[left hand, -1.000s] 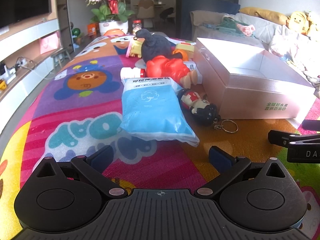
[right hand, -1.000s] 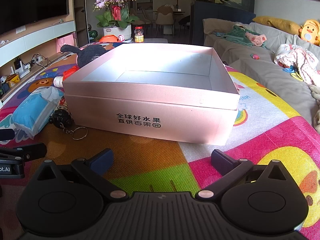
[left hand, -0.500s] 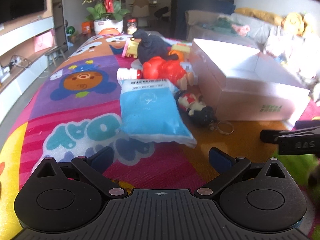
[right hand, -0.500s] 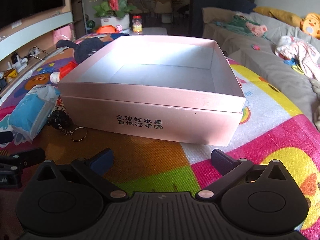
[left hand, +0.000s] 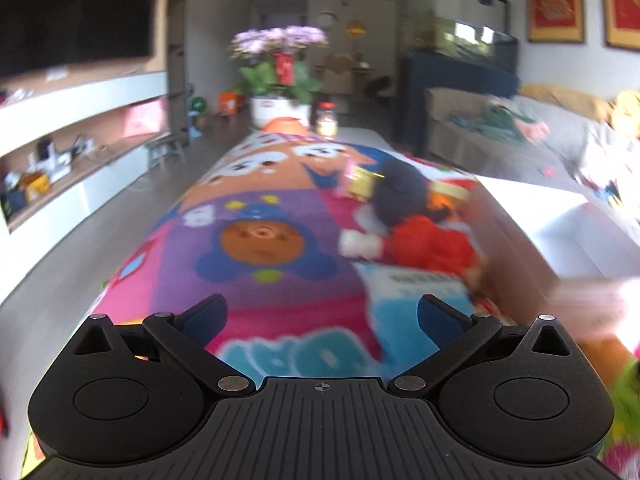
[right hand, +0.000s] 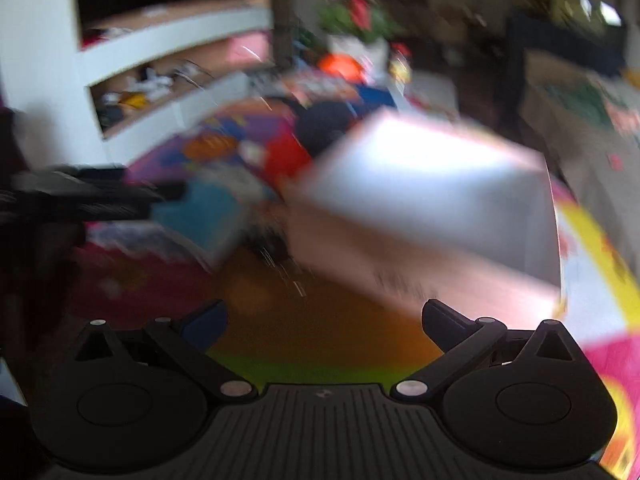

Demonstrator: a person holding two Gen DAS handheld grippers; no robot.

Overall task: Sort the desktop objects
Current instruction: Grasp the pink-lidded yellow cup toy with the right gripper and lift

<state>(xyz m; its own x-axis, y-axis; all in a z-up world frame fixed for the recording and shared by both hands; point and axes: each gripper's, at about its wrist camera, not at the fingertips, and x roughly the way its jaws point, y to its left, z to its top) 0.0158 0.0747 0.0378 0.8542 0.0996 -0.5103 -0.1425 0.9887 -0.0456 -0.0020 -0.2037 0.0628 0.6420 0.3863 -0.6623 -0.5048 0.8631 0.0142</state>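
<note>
The left gripper (left hand: 320, 314) hangs with jaws apart over the surface (left hand: 256, 292). A blue pack (left hand: 404, 304), red toy (left hand: 432, 242) and box (right hand: 432, 200) lie ahead. The right gripper (right hand: 325, 320) is also spread and empty.

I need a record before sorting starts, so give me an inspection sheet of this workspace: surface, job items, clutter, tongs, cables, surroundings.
Surface: colourful cartoon mat, mostly bare on its left side.
Job's things: open pink box, nothing seen inside; blue tissue pack; red toy; dark plush. Both views are blurred.
Clutter: small yellow item behind the plush, too blurred to identify.
Tongs: left tongs open, holding nothing; right tongs open, holding nothing.
Cables: nothing seen on the mat; wires on the wall shelf.
Surroundings: flower pot, sofa, dark screen.
</note>
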